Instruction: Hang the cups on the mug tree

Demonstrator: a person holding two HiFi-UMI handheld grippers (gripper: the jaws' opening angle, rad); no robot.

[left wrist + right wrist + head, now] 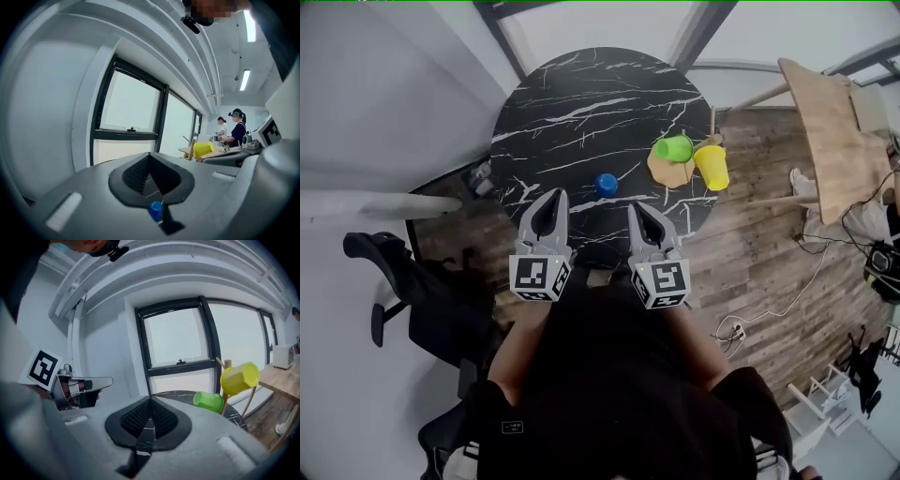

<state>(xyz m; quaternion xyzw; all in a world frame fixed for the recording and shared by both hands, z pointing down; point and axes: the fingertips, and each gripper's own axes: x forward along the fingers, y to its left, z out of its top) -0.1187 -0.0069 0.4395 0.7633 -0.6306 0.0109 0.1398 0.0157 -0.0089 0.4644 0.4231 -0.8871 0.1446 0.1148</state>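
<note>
A blue cup (606,185) stands on the round black marble table (581,103), just ahead of and between my two grippers. At the table's right edge the wooden mug tree (671,172) carries a green cup (673,148) and a yellow cup (712,167). My left gripper (556,199) and my right gripper (637,210) hover over the near table edge, both shut with nothing in them. In the left gripper view the blue cup (156,211) shows below the closed tips (150,157). The right gripper view shows the green cup (208,401) and yellow cup (240,377) on the tree.
A black office chair (403,300) stands left of the table. A light wooden table (830,141) is at the far right, with cables on the wooden floor (787,291). People (236,131) stand far off in the left gripper view.
</note>
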